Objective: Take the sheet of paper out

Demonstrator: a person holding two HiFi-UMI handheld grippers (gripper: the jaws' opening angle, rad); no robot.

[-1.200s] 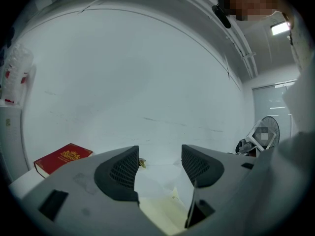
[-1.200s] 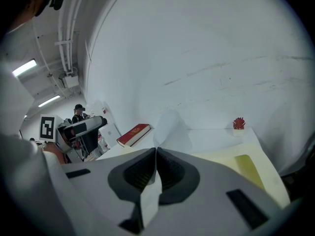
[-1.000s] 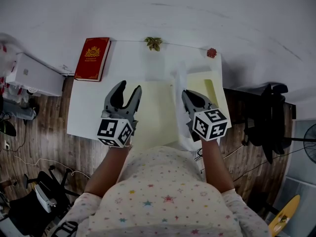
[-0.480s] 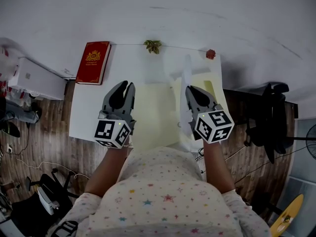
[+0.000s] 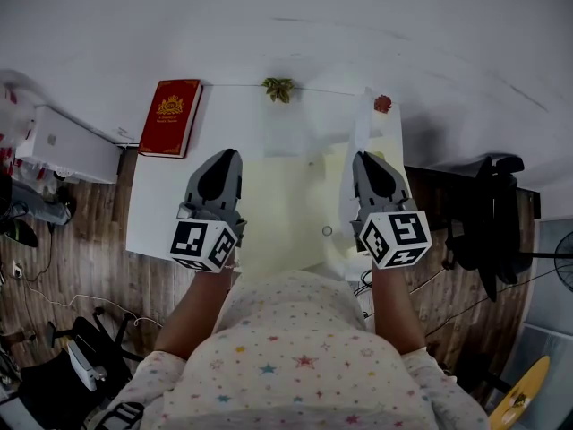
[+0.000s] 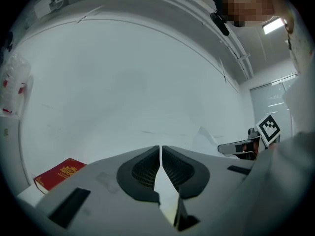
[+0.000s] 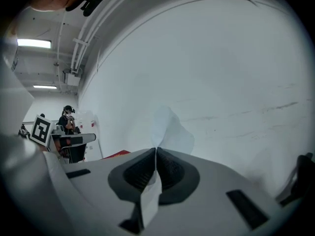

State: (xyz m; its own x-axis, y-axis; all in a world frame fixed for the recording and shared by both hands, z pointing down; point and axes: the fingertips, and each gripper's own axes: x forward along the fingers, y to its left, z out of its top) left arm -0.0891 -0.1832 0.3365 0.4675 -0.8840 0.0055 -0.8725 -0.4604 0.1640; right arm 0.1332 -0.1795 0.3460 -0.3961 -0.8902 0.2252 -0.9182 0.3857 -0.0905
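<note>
A pale yellow folder [image 5: 285, 206] lies flat in the middle of the white table [image 5: 161, 209]. My left gripper [image 5: 221, 163] is shut on the folder's left edge, and a pale strip shows between its fingertips [image 6: 161, 149]. My right gripper [image 5: 368, 163] is at the folder's right side, shut on a white sheet of paper [image 5: 362, 125] that stands up and curls beyond the jaws. In the right gripper view the sheet [image 7: 170, 131] fans out above the closed gripper [image 7: 156, 151].
A red book [image 5: 170, 116] lies at the table's back left corner, also seen in the left gripper view [image 6: 59, 173]. A dried sprig [image 5: 278, 84] and a small red flower [image 5: 383, 103] sit along the back edge by the wall. A black chair [image 5: 488, 213] stands to the right.
My left gripper went from open to shut on the folder's edge. My right gripper moved right and toward the wall with the white sheet, which now stands higher.
</note>
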